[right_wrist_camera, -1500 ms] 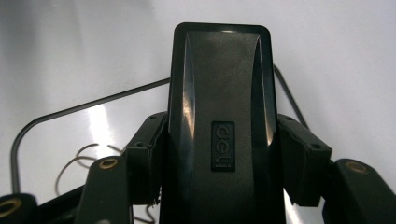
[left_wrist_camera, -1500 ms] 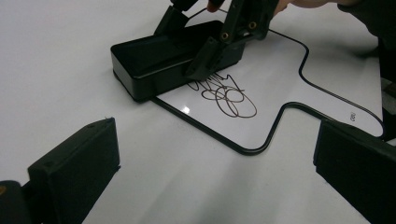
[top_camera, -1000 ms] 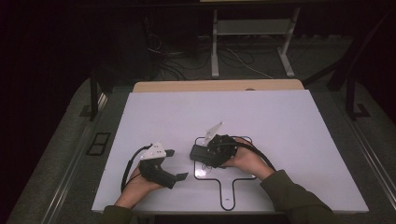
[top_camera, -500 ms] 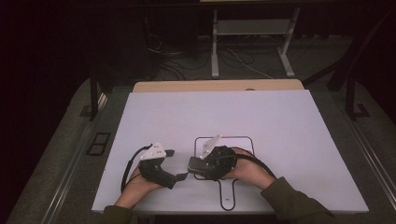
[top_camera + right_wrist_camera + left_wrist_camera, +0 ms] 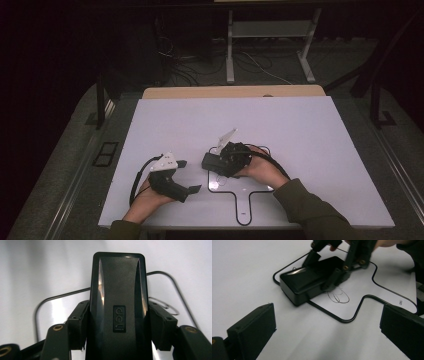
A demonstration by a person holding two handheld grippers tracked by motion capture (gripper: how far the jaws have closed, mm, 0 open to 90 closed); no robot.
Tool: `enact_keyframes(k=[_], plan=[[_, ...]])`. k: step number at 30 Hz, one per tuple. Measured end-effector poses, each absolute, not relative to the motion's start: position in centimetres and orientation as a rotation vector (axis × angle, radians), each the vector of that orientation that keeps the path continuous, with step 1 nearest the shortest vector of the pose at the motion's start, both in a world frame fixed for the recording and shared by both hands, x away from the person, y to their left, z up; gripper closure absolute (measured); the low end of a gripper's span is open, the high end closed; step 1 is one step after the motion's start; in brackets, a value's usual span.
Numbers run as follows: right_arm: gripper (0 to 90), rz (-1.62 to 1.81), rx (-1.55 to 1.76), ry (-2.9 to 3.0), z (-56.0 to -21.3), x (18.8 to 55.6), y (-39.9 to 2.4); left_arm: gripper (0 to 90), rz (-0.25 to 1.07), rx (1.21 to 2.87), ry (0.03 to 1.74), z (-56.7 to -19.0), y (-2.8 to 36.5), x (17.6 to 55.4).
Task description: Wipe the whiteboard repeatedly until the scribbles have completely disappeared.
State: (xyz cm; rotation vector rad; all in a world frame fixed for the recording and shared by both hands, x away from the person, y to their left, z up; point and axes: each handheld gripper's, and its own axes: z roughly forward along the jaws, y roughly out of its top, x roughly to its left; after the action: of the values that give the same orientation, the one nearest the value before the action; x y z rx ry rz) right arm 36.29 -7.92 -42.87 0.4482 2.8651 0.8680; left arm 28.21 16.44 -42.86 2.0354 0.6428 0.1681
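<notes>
Black box (image 5: 117, 307), smooth glossy plastic with rounded corners, I hold clamped by its long sides in my right gripper (image 5: 117, 327), over the black outline (image 5: 240, 200) near the table's (image 5: 310, 130) near edge. My left gripper (image 5: 324, 335) rests to its left, jaws apart.

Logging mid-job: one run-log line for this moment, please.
right gripper: shut on black box | box: over outline | left gripper: open, empty | table

black case (image 5: 117, 315) near end cut off by frame, underside hidden
</notes>
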Motion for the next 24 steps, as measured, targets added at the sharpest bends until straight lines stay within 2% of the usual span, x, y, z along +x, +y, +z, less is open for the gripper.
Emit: enact_keyframes(k=[15, 24], plan=[[38.8, 0.854, 0.571, 2.827, -42.9, 40.4, -8.3, 0.0, 0.164, 2.039, 0.639, -42.9, 16.4, 28.2], [38.7, 0.851, 0.603, 2.817, -42.9, 41.3, -8.2, 0.0, 0.164, 2.036, 0.638, -42.9, 16.4, 28.2]])
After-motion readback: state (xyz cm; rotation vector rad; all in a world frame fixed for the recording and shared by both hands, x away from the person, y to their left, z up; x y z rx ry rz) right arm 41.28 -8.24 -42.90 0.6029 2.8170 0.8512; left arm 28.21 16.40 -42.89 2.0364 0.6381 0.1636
